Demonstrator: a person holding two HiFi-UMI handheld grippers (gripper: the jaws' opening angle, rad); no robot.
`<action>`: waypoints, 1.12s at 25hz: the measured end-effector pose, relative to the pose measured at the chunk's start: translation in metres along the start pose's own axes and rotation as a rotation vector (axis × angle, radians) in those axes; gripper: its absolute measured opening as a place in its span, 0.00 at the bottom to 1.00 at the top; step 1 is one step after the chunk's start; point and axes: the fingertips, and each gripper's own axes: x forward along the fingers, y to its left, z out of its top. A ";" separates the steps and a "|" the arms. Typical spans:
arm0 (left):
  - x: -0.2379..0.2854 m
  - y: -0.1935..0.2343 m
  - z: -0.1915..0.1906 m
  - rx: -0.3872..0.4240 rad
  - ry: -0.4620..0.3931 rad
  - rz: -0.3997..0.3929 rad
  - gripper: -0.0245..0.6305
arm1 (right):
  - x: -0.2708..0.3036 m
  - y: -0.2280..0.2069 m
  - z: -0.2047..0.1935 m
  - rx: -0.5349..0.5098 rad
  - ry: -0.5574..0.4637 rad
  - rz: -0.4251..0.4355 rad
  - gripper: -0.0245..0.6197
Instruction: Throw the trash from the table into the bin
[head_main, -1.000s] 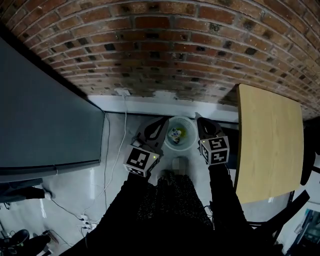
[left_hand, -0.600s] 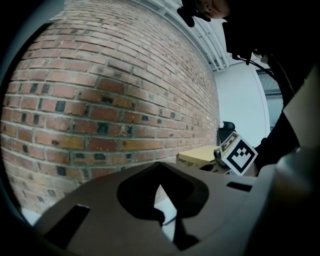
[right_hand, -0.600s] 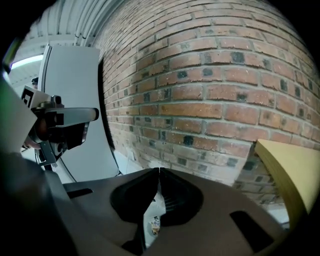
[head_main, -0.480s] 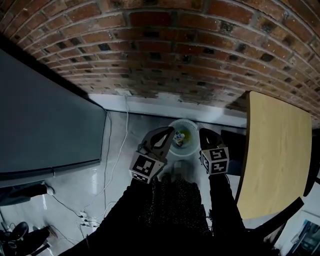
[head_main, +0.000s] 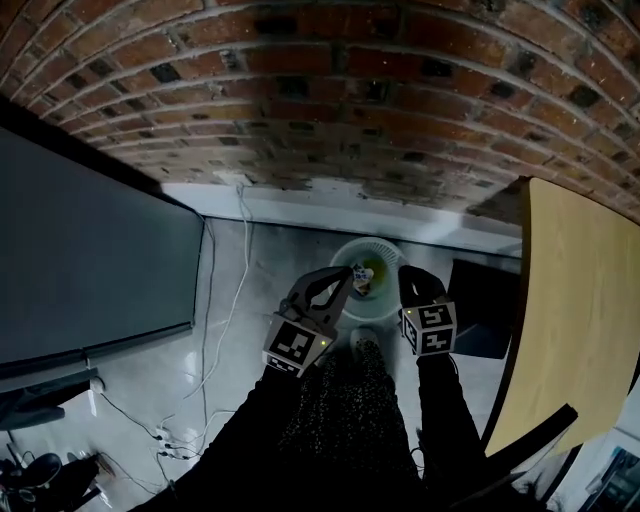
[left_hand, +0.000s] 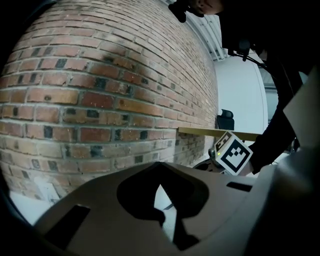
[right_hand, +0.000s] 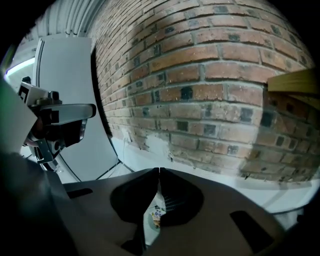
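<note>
A white ribbed bin stands on the floor at the foot of the brick wall, with a yellow and white wrapper lying in it. My left gripper hangs over the bin's left rim and my right gripper over its right rim. In the left gripper view the left gripper has its jaws met at the tip with nothing between them. The right gripper is shut and empty too. Through the slit below its tips I see the wrapper down in the bin.
The wooden table runs along the right. A large black panel fills the left. White cables trail over the floor to a power strip. A dark box lies right of the bin. The brick wall is close ahead.
Both grippers have sunk toward the bin and stay shut. In the head view the bin sits lower and the table has slid toward the right edge.
</note>
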 end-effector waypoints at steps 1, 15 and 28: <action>0.004 0.001 -0.011 -0.008 0.000 0.001 0.05 | 0.008 -0.002 -0.009 0.001 0.005 0.002 0.06; 0.036 0.018 -0.107 -0.057 -0.015 0.007 0.05 | 0.083 -0.014 -0.119 0.008 0.080 -0.004 0.06; 0.034 0.021 -0.121 -0.082 -0.013 0.032 0.05 | 0.099 -0.008 -0.138 0.057 0.150 0.069 0.25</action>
